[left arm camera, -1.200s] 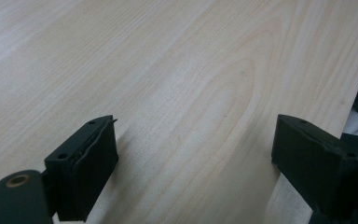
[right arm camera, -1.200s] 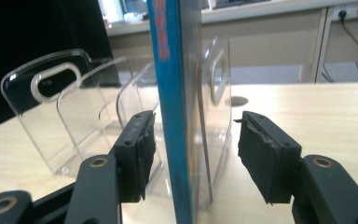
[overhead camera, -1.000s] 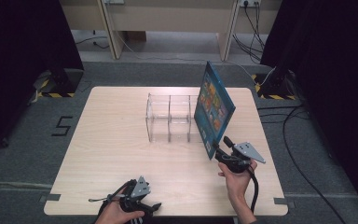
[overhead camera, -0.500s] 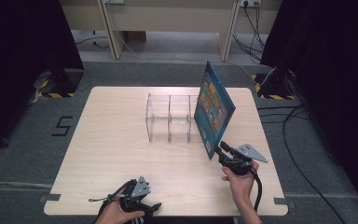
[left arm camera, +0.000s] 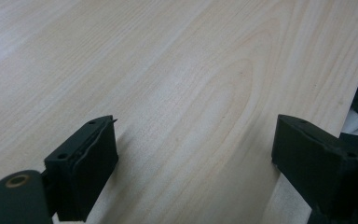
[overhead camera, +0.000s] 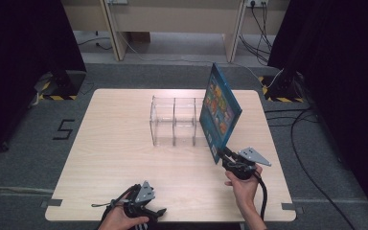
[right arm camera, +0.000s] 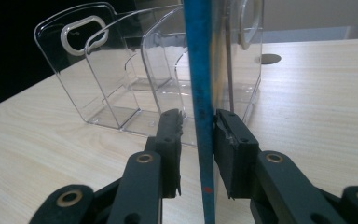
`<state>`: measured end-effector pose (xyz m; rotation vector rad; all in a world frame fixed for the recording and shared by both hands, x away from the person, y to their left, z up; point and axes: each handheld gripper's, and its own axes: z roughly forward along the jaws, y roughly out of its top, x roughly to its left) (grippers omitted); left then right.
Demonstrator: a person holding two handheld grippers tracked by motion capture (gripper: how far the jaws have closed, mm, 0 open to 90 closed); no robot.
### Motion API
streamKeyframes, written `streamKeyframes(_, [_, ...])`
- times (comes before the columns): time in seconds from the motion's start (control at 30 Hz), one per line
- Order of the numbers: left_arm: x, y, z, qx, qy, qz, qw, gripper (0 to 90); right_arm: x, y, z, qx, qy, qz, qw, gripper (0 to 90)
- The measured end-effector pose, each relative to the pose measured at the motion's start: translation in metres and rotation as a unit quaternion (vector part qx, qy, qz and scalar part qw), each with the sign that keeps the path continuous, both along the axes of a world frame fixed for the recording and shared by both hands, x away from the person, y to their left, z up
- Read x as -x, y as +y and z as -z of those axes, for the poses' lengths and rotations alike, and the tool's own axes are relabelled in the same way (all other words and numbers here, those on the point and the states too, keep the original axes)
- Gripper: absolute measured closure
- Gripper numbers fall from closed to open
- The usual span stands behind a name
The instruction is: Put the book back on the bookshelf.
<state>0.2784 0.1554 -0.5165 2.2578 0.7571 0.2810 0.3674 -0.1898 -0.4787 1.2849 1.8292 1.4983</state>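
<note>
Right gripper view: right gripper (right arm camera: 198, 128) closing on blue book (right arm camera: 200, 70), small gap left; clamp fully before slotting into clear rack (right arm camera: 98, 79).

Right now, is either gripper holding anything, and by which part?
The right gripper has just been closing on the blue book, its lower corner edge between the jaws; full clamping cannot be told. The left gripper is open, holding nothing.
</note>
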Motion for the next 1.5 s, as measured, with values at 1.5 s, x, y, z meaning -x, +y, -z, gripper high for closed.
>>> streamKeyframes(1.5, [0.0,-0.001,0.0,0.001,0.0,0.006,1.0,12.8,-0.001,0.007,0.002,-0.075,0.039,0.009,0.9964,48.7])
